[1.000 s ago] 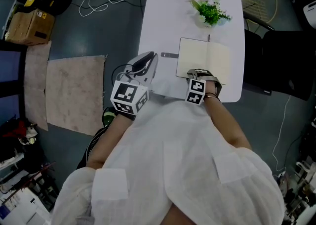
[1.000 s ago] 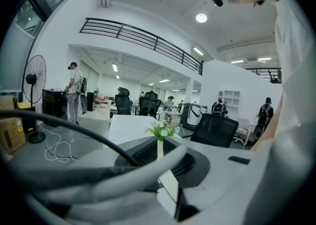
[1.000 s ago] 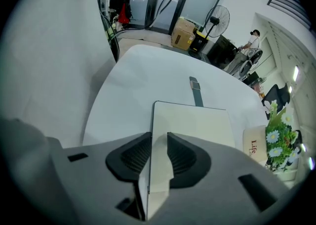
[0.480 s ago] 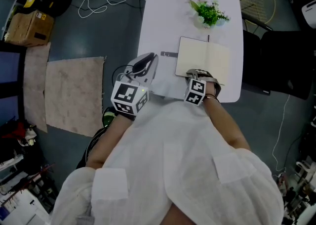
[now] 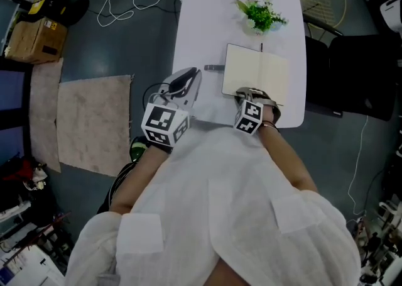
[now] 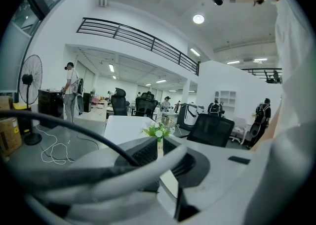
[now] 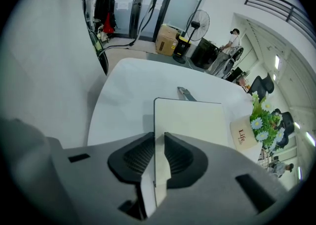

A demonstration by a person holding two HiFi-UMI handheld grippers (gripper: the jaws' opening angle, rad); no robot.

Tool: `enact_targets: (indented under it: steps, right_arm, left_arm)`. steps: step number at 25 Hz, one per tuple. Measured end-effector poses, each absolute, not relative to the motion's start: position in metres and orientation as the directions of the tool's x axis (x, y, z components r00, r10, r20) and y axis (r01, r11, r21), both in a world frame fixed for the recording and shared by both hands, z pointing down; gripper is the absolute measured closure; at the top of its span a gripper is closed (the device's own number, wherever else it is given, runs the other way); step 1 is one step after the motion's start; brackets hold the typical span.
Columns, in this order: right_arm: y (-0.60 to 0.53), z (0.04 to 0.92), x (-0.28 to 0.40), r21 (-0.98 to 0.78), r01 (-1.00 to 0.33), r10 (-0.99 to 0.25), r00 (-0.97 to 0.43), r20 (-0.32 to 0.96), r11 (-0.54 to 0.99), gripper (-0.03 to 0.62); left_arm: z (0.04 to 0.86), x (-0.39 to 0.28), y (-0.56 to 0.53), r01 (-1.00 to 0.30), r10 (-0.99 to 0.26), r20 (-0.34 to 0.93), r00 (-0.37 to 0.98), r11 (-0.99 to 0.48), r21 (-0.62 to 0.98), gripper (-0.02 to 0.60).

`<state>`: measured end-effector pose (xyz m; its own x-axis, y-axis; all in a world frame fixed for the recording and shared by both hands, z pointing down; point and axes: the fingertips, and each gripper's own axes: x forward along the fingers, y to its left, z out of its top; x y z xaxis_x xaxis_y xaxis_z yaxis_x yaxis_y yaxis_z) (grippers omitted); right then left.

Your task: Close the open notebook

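Gripping the page is the step in hand. The right gripper points steeply down at the near edge of the open notebook. Its jaws are closing, with a cream page edge standing between them, not yet pinched as far as I can see. The rest of the notebook lies flat on the tabletop, stretching away beyond the jaws. The left gripper hangs off to the side, jaws a sliver apart and empty. Next, I'd say, comes a firm pinch, then a lift and a swing over onto the other half.
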<state>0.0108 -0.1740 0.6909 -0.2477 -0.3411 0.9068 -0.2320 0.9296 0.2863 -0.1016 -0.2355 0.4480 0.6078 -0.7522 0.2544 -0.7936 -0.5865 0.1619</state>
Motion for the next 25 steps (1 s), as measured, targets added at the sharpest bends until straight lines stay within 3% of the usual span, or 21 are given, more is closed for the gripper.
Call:
enact_targets:
  steps: [25]
  right_arm:
    - [-0.167,0.634,0.057,0.347,-0.493,-0.523,-0.28,0.805,0.798,0.537]
  left_arm:
    - [0.438,-0.05,-0.214,-0.723,-0.687,0.23,0.689,-0.675,0.149,0.548]
